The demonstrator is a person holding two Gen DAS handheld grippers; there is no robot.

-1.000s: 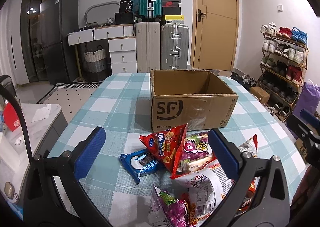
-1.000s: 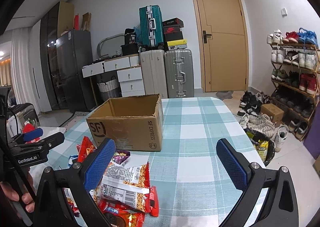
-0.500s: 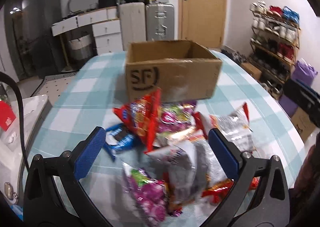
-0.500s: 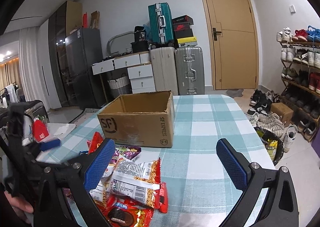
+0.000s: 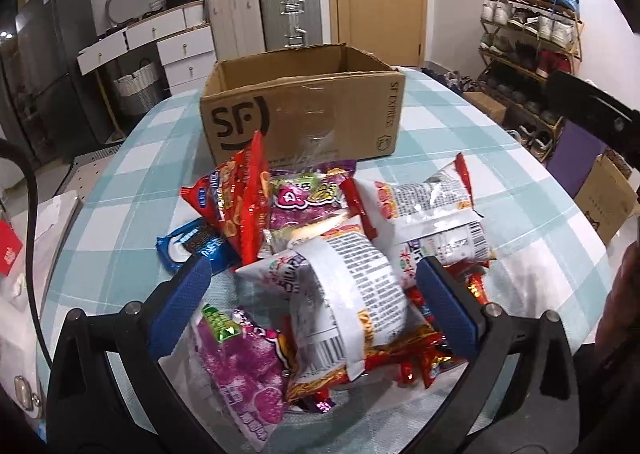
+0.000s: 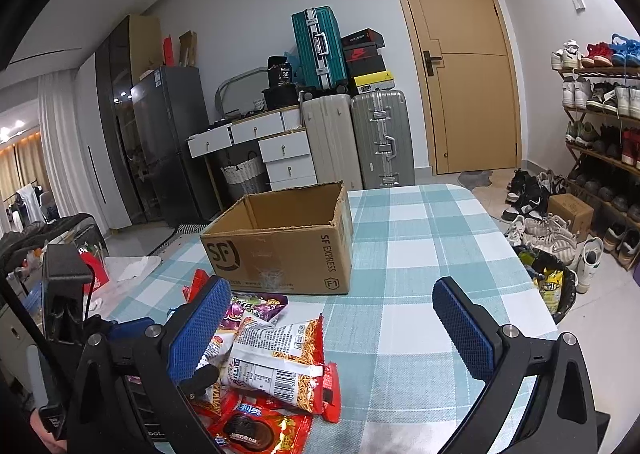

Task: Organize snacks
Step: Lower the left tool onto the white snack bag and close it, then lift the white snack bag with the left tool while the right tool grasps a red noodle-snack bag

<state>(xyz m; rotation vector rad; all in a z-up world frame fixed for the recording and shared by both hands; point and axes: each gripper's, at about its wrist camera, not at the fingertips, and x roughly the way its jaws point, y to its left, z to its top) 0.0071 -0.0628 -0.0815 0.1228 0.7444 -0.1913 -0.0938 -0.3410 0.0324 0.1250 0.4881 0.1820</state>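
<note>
snacks (image 5: 332, 262) lie in a loose heap on the checked tablecloth (image 5: 472, 150), right under and ahead of my left gripper (image 5: 316, 306), whose blue pads are spread wide and released, holding nothing. between those pads i see a white noodle packet (image 5: 352, 294) with small print and a barcode, slumped over the others; a purple packet (image 5: 248, 362) sits by the near left pad, and red wrappers (image 5: 424, 358) spill out by the right pad. just beyond the left fingertip (image 5: 180, 306) is a blue cookie packet (image 5: 196, 244), and further ahead a red chip bag (image 5: 240, 202) stands tilted on its edge, leaning against another purple bag (image 5: 308, 198). a second white packet with red ends (image 5: 428, 210) lies ahead and to the right. past the heap, straight ahead, stands the open cardboard box (image 5: 304, 118), upright, with the red chip bag's tip reaching up in front of its printed wall; i cannot tell whether they touch. my right gripper (image 6: 340, 330) is also released, its pads well apart over the cloth; the heap sits by its left pad, with a noodle packet (image 6: 276, 358) and a red cookie packet (image 6: 256, 426) nearest to it, while the space by the right pad shows only the tablecloth (image 6: 420, 262). from this view the box (image 6: 280, 242) is ahead and slightly left, and i can see nothing lying in the part of its inside that shows. off the table to the right is a shoe rack (image 6: 600, 126).
</note>
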